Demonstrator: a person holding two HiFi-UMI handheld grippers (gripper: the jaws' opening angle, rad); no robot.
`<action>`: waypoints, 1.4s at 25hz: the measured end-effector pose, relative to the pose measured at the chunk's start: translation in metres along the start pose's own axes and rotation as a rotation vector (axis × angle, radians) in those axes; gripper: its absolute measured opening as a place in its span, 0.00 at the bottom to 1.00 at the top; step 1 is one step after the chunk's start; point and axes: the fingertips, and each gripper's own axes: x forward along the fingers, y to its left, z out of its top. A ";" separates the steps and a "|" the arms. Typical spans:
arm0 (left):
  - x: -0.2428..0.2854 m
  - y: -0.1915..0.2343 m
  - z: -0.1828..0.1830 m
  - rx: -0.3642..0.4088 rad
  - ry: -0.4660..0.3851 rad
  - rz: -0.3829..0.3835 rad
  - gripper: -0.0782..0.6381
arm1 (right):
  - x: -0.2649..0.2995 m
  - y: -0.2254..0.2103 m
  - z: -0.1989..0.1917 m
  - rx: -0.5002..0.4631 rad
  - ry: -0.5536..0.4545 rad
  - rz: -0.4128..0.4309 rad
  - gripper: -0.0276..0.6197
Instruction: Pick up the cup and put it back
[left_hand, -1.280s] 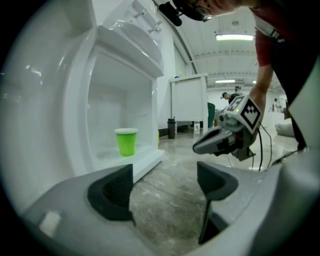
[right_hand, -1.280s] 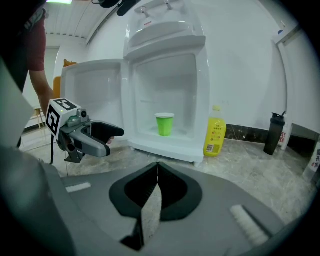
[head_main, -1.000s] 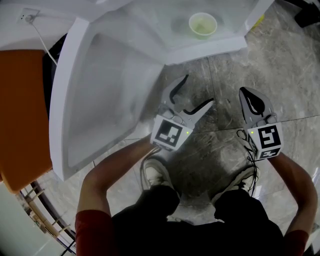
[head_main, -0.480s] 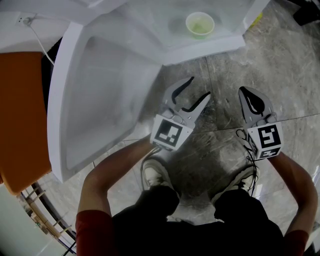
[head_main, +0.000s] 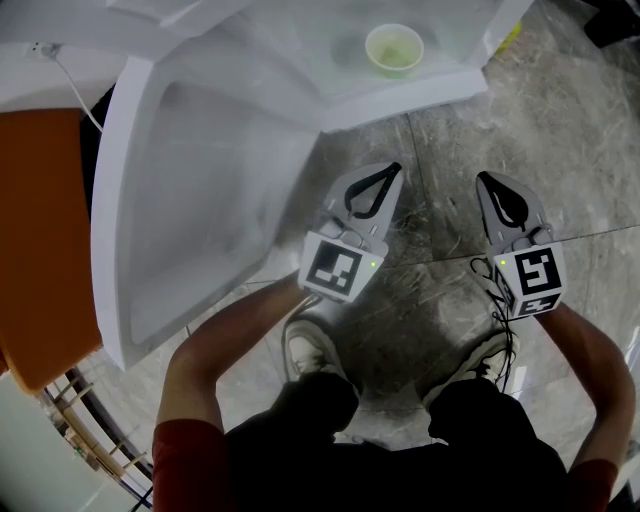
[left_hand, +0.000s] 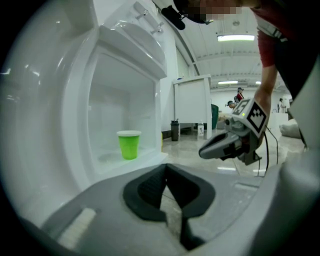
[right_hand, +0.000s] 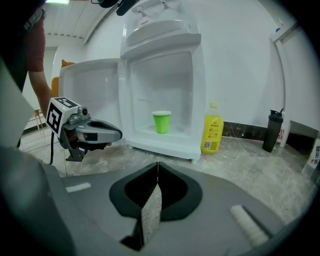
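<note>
A green cup (head_main: 394, 49) stands upright on the floor of the open white mini fridge (head_main: 420, 95); it also shows in the left gripper view (left_hand: 129, 144) and the right gripper view (right_hand: 161, 122). Both grippers hover over the stone floor in front of the fridge, well short of the cup. My left gripper (head_main: 392, 172) has just been closing and is now shut, its tips together (left_hand: 166, 167) with nothing between them. My right gripper (head_main: 484, 181) is shut and empty too, pads meeting (right_hand: 158, 165).
The fridge door (head_main: 200, 200) swings wide open at the left. A yellow bottle (right_hand: 212, 128) stands just right of the fridge and a dark bottle (right_hand: 273, 131) farther right by the wall. An orange object (head_main: 40, 230) sits at far left. The person's shoes (head_main: 312, 345) are below the grippers.
The left gripper's jaws went from wide open to shut, with nothing in them. The right gripper stayed where it was, and the cup has not moved.
</note>
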 end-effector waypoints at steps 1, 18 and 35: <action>0.001 0.001 -0.001 0.001 0.003 0.007 0.11 | 0.000 0.000 0.000 0.001 -0.001 0.000 0.05; 0.017 0.011 -0.009 -0.055 0.030 0.073 0.11 | 0.004 -0.038 0.009 0.078 -0.046 -0.103 0.05; -0.069 -0.005 0.165 -0.138 0.174 0.222 0.11 | -0.128 -0.010 0.150 0.284 -0.022 -0.179 0.05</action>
